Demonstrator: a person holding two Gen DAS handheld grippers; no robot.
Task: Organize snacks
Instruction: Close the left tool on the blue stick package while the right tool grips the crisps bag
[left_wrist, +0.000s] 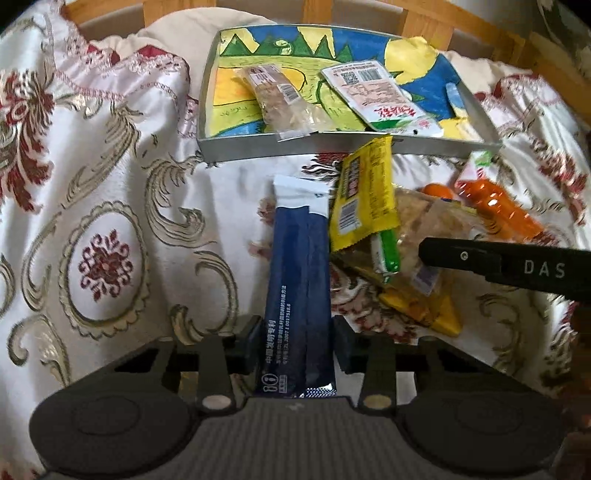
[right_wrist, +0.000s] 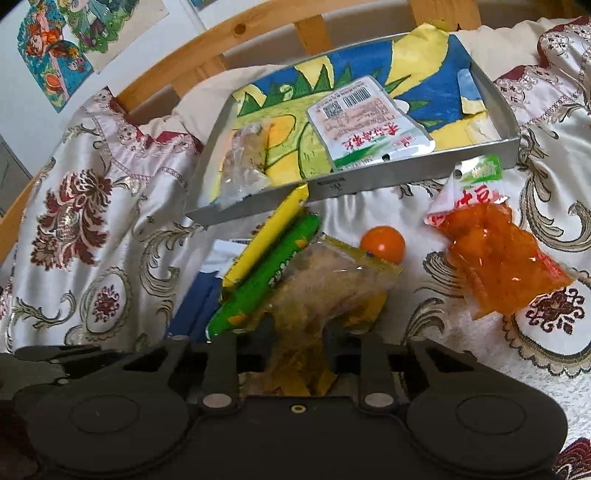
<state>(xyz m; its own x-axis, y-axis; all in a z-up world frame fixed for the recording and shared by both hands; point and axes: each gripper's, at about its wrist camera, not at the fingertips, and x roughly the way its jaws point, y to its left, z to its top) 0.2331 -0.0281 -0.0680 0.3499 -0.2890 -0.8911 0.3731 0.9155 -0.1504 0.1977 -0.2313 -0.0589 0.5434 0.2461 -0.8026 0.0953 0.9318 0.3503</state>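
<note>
- The left tongs (left_wrist: 295, 347) are clamped on the near end of a long navy-and-white sachet (left_wrist: 300, 266), which points away from them toward the grey tray (left_wrist: 332, 147).
- The right tongs (right_wrist: 297, 334) grip a clear crinkly packet of brownish snack (right_wrist: 325, 291) with yellow edging; their pads press its near end from both sides.
- On the nearer side of the tray, this packet sits in a small heap on the embroidered bedspread (left_wrist: 110, 192), a cloth with red and gold patterns.
- A green stick pack (right_wrist: 269, 273) and a yellow packet (left_wrist: 364, 199) lie on that heap, both angled up toward the tray's front wall; the yellow one's far tip reaches that wall.
- A small orange ball (right_wrist: 383, 240) rests on the bedspread just short of the tray.
- Right of the ball lies a bag of orange pieces (right_wrist: 498, 262), its white-and-green top end near the tray's front right corner.
- Inside the tray, on its coloured drawing liner, lie a clear wrapped pastry (left_wrist: 280, 101) at the left and a white pouch with red lettering (left_wrist: 380, 96) near the middle.
- Beyond the tray stands a wooden bed rail (right_wrist: 207, 48).
</note>
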